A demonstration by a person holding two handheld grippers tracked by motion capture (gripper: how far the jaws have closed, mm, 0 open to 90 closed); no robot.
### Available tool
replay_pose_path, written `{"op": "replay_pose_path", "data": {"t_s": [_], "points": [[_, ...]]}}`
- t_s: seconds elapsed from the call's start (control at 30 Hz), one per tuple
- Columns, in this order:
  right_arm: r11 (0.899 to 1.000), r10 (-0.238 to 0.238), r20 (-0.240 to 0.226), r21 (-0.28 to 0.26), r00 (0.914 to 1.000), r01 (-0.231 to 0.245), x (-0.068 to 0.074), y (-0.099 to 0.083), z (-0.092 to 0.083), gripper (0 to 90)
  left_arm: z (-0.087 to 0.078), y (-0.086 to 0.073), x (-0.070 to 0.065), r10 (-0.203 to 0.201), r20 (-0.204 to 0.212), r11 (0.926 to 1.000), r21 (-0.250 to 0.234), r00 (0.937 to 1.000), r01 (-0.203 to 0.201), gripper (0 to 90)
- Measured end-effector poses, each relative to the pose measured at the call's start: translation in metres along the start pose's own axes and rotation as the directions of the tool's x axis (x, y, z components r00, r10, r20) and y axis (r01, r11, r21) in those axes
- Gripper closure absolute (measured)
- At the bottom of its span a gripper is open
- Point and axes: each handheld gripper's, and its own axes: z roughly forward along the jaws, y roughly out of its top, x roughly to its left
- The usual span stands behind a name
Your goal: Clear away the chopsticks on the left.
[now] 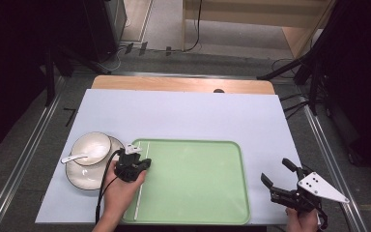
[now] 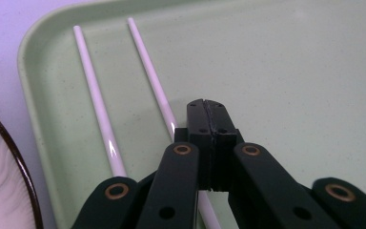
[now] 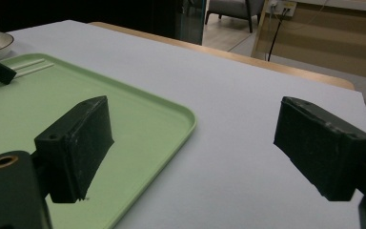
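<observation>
Left tongs (image 2: 208,109) are pinched tight on one slim white chopstick (image 2: 155,81), its twin (image 2: 95,100) just beside it along the flat pale green plastic tray (image 1: 198,212) edge, while right tongs (image 1: 282,180) wait wide open and empty, probably my spare

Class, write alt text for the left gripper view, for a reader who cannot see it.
Closed black gripper fingers hover over a pale green tray, just right of one of two white chopsticks lying side by side near its left rim. The other chopstick lies further left; a dark-rimmed white plate sits beside the tray.
</observation>
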Motion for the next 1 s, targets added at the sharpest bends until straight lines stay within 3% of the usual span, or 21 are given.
{"op": "replay_pose_path", "data": {"t_s": [0.13, 0.23, 0.33, 0.4, 0.47, 0.57, 0.6, 0.67, 0.8, 1.0], "points": [[1.0, 0.001, 0.0, -0.001, 1.0, -0.001, 0.0, 0.0, 0.0, 12.9, -0.001, -0.001, 0.001, 0.019, 0.001, 0.9997, -0.012, 0.9998, -0.019, 88.2], [1.0, 0.001, 0.003, -0.001, 1.0, -0.001, 0.0, 0.0, -0.001, 12.9, -0.007, 0.0, 0.003, 0.028, 0.053, 0.9975, -0.067, 0.9982, -0.025, 78.1], [1.0, 0.002, 0.001, -0.001, 1.0, -0.002, 0.0, 0.0, -0.001, 12.9, -0.013, 0.0, 0.003, 0.067, 0.14, 0.9892, -0.139, 0.9879, -0.047, 56.9], [1.0, 0.001, 0.002, 0.0, 1.0, -0.001, 0.0, 0.0, -0.001, 12.9, -0.018, 0.001, 0.002, 0.077, 0.117, 0.9849, -0.163, 0.9901, -0.057, 36.4], [1.0, 0.001, 0.002, -0.002, 1.0, -0.001, -0.001, 0.0, -0.001, 13.0, -0.024, 0.002, 0.003, 0.054, 0.129, 0.9834, -0.179, 0.9902, -0.031, 16.2], [1.0, 0.002, 0.001, -0.004, 1.0, -0.002, -0.001, 0.0, -0.001, 12.9, -0.035, 0.001, 0.004, 0.066, 0.181, 0.9761, -0.216, 0.9813, -0.025, 0.0], [1.0, 0.0, 0.0, -0.004, 1.0, 0.0, -0.001, 0.0, -0.001, 12.9, -0.038, 0.001, 0.005, 0.074, 0.188, 0.9728, -0.23, 0.9794, -0.029, 0.0], [1.0, 0.001, 0.001, -0.006, 1.0, -0.001, -0.001, 0.0, -0.002, 12.9, -0.044, 0.0, 0.006, 0.08, 0.174, 0.9689, -0.245, 0.9814, -0.035, 0.0], [1.0, 0.01, 0.002, -0.004, 1.0, -0.01, -0.002, 0.0, -0.002, 12.9, -0.052, -0.004, 0.01, 0.101, 0.206, 0.9613, -0.272, 0.9733, -0.042, 0.0], [1.0, 0.005, 0.002, -0.005, 1.0, -0.005, -0.002, 0.0, -0.002, 12.9, -0.062, -0.012, 0.015, 0.116, 0.187, 0.9552, -0.29, 0.9754, -0.058, 0.0]]}}
